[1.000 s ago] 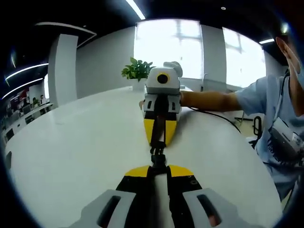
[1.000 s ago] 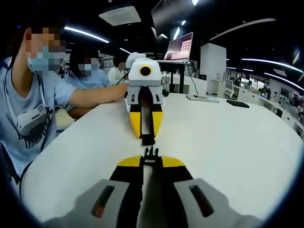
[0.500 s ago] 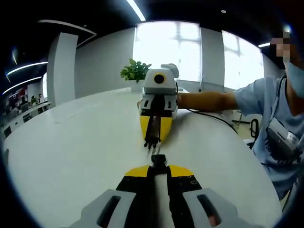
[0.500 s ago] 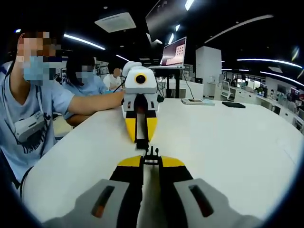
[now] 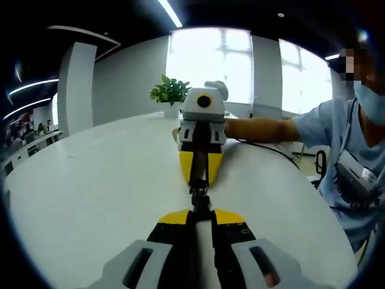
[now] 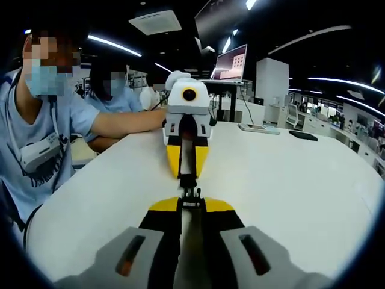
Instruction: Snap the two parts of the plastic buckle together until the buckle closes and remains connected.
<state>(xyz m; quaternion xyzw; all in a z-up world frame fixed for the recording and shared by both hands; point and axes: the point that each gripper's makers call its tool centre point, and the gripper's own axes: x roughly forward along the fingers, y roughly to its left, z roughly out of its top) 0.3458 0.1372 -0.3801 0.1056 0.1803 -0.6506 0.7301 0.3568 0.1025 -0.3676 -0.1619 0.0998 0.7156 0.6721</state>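
Since half a second ago the two tools have drawn together again: the gap that stood between the buckle halves has closed, and the parts now meet tip to tip. In the left gripper view, the left tool (image 5: 200,212) has its yellow-tipped jaws pinched narrow on the black plastic socket half of the buckle (image 5: 200,202), which pokes out just past the tips. Facing it, the right tool (image 5: 200,170) comes in with its jaws likewise closed on the black pronged plastic half of the buckle (image 5: 199,190). In the right gripper view the pronged half (image 6: 192,194) sits at the right tool's (image 6: 192,205) tips, touching the socket half (image 6: 187,179) held by the left tool (image 6: 186,168). Both are held above the white table (image 5: 90,192), not resting on it.

The step in hand looks like the insertion itself; whether the prongs have latched is too small to tell. The next move calls for a straight push along the shared axis, both halves kept level and in line, until the catch seats
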